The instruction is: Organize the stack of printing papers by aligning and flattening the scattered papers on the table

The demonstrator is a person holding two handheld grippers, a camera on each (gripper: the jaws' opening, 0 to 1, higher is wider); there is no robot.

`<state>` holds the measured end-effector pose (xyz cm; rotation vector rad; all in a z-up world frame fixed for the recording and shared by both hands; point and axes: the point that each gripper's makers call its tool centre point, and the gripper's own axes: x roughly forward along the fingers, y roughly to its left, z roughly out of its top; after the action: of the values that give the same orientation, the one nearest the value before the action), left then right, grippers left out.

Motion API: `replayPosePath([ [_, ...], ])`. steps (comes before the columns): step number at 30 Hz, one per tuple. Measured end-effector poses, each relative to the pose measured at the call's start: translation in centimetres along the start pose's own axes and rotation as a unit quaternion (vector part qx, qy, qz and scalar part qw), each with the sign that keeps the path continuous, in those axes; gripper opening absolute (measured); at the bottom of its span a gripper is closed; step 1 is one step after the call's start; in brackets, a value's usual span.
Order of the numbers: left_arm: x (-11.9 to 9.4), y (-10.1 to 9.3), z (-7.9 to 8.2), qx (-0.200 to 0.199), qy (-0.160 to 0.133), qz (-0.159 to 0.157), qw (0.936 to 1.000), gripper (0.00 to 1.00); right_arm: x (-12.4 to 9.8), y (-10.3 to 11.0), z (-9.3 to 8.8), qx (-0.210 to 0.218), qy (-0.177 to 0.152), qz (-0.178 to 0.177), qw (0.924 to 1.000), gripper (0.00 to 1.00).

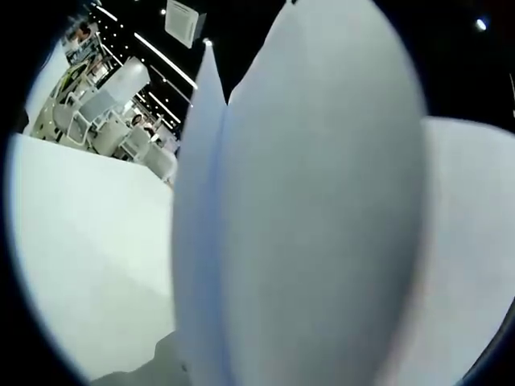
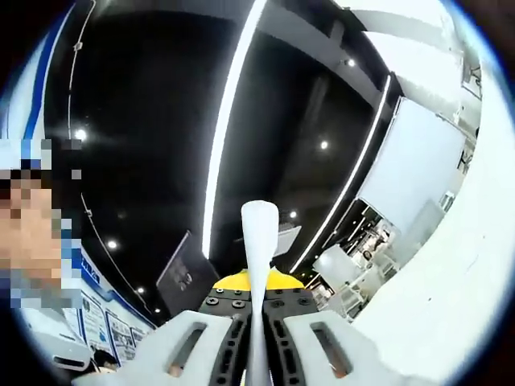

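Left gripper view: the stack of white printing paper sheets (image 1: 314,209) stands edge-on right in front of the lens, bulging wide through the centre and right of the frame and rising from the bottom edge to the top. Two or more sheet edges separate at the left side of the stack, one ending in a pointed corner near the top. The sheets cover the place where the left gripper's own jaws would rise, so I cannot tell how far those jaws are open or whether they touch the paper. To the left of the sheets lies the flat white table top (image 1: 88,241), bare where it shows. Far beyond its edge, upper left, stand white office chairs (image 1: 105,112) under a black ceiling with long white strip lights (image 1: 165,58).

Right gripper view: the camera tilts upward at the black ceiling. The right gripper (image 2: 258,338) rises from the bottom centre, its two pale grey slotted jaws drawn together on a thin edge of the white paper, which stands upright between them and ends in a rounded tip above them. Only the sheet separates the jaws. Behind the jaws sit a black bolted plate and a small yellow part (image 2: 278,279). The white table surface curves along the right side.
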<state>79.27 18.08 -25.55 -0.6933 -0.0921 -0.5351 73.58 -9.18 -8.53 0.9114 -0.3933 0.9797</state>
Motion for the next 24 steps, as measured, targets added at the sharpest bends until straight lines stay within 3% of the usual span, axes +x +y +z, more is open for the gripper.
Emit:
replayPosePath([
  [6,0.0,0.0,0.0,-0.001,0.000,0.000,1.0000,0.06,0.2,-0.5,-1.0,-0.025,0.005,-0.011,0.9996,0.00],
  [24,0.0,0.0,0.0,-0.004,0.000,0.000,1.0000,0.07,0.2,-2.4,-3.4,0.002,0.011,-0.023,0.9997,0.00],
])
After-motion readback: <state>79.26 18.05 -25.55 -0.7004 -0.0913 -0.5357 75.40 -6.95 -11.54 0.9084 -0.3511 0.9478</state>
